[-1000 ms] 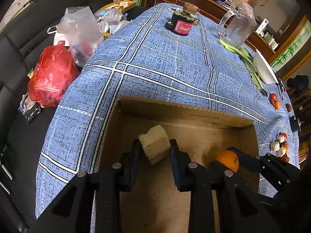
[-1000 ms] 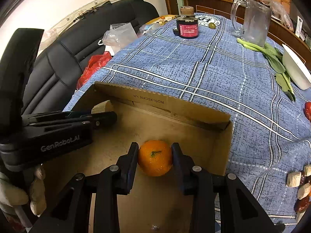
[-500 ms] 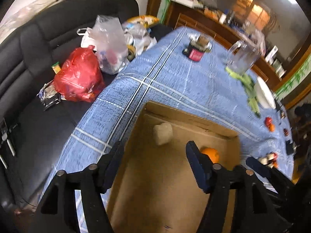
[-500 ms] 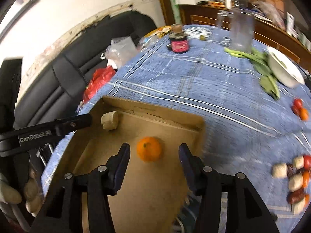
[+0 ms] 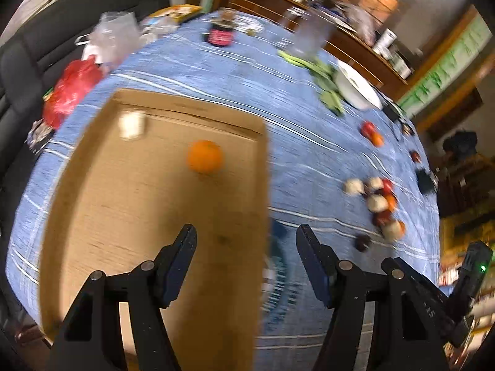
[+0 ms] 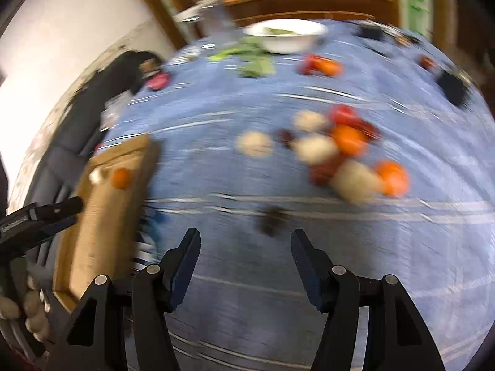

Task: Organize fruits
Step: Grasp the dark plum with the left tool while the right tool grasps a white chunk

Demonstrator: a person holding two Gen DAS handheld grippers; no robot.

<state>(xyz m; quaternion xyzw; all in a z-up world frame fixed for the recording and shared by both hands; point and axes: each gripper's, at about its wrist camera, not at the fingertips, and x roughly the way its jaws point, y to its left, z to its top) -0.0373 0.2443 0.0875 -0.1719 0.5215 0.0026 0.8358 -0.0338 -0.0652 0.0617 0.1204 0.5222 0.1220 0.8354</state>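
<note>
In the left wrist view an open cardboard box (image 5: 92,204) lies on the blue checked tablecloth. An orange (image 5: 204,156) and a pale block-shaped piece (image 5: 131,123) rest inside it. My left gripper (image 5: 246,238) hangs open over the box's right edge, holding nothing. My right gripper (image 6: 244,241) is over bare cloth right of the box (image 6: 105,216), its jaws opening with nothing between them. Ahead of it lies a blurred pile of fruit (image 6: 340,148), also visible to the left gripper as the pile (image 5: 377,204); one dark fruit (image 6: 272,216) lies nearest.
A white bowl (image 6: 284,35) and green leaves (image 6: 253,61) sit at the table's far side, with two more fruits (image 6: 321,65) near them. A red bag (image 5: 71,89) and plastic bags lie on the black sofa (image 5: 27,61). A dark jar (image 5: 221,32) stands far back.
Both grippers opened and let go: the pale block and the orange now lie loose in the box. Both pulled back and swung right, the right one over to the fruit pile.
</note>
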